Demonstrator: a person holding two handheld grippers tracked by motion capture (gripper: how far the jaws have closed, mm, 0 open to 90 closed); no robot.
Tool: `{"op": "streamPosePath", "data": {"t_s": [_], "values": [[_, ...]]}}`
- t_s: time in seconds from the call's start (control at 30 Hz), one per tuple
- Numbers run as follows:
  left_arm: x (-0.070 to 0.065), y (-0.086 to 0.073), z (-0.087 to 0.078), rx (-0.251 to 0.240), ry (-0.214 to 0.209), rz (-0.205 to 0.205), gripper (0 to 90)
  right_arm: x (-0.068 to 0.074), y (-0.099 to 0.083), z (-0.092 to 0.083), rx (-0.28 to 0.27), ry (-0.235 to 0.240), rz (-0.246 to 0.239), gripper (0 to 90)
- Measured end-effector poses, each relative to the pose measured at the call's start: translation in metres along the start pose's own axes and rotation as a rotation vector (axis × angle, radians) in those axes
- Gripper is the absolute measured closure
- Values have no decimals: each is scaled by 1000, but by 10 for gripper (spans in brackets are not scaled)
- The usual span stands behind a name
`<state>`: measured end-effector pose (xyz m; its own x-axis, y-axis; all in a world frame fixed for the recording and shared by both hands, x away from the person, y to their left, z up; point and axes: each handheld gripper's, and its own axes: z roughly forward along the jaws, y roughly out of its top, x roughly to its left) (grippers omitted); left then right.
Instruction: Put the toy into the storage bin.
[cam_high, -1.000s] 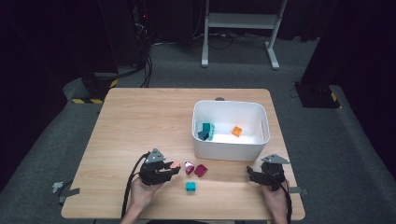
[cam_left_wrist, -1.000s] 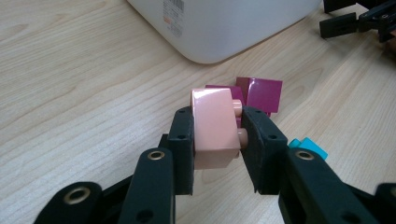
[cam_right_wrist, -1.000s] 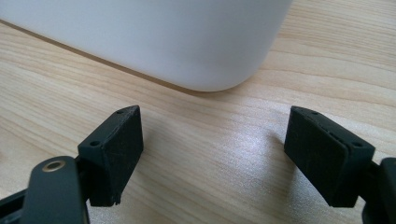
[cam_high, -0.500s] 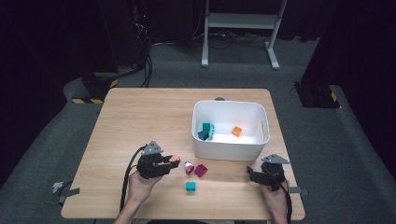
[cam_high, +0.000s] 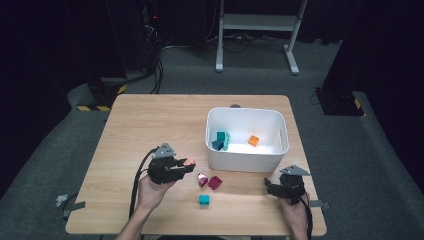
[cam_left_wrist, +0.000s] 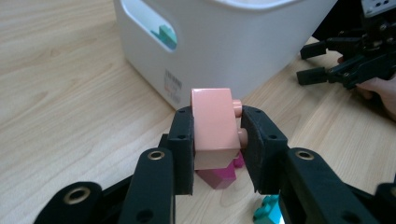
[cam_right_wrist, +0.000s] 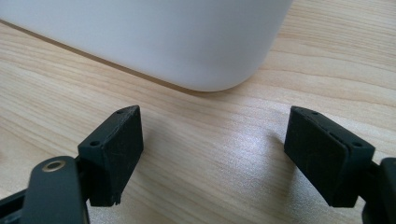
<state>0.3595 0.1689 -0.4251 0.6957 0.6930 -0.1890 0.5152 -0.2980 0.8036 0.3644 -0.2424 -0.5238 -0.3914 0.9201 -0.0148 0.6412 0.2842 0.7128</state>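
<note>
My left gripper is shut on a salmon-pink brick, held above the table just left of the white bin. Below the brick lie a magenta brick, a second pinkish-magenta brick and a teal brick. My right gripper rests low on the table at the bin's near right corner, open, with bare wood between its pads. Inside the bin sit teal bricks and an orange brick.
The white bin stands right of centre on the wooden table. Beyond the table are a grey floor, cables, and a white stand's legs. The table's left half is bare wood.
My left gripper has risen off the table with the salmon-pink brick and moved slightly toward the bin. The right gripper has stayed put.
</note>
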Motion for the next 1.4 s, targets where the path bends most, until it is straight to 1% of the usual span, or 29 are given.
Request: {"op": "streamPosePath", "data": {"t_s": [0.13, 0.3, 0.4, 0.57, 0.67, 0.8, 1.1, 1.2, 1.3, 1.4], "values": [[0, 12, 0, -13, -11, 9, 661, 0, 0, 0, 0, 0, 0, 194], [3, 26, -1, -35, -31, 1, 661, 0, 0, 0, 0, 0, 0, 193], [3, 35, -1, -36, -25, 10, 661, 0, 0, 0, 0, 0, 0, 193], [3, 45, -1, -37, -29, 27, 661, 0, 0, 0, 0, 0, 0, 193], [3, 53, -1, -46, -40, 21, 661, 0, 0, 0, 0, 0, 0, 193], [3, 60, -2, -54, -38, 30, 661, 0, 0, 0, 0, 0, 0, 194], [5, 75, 0, -57, -55, 26, 661, 0, 0, 0, 0, 0, 0, 193], [5, 80, 1, -72, -50, 29, 661, 0, 0, 0, 0, 0, 0, 193], [4, 86, 4, -83, -57, 33, 661, 0, 0, 0, 0, 0, 0, 193], [2, 92, 9, -75, -61, 44, 661, 0, 0, 0, 0, 0, 0, 193]]}}
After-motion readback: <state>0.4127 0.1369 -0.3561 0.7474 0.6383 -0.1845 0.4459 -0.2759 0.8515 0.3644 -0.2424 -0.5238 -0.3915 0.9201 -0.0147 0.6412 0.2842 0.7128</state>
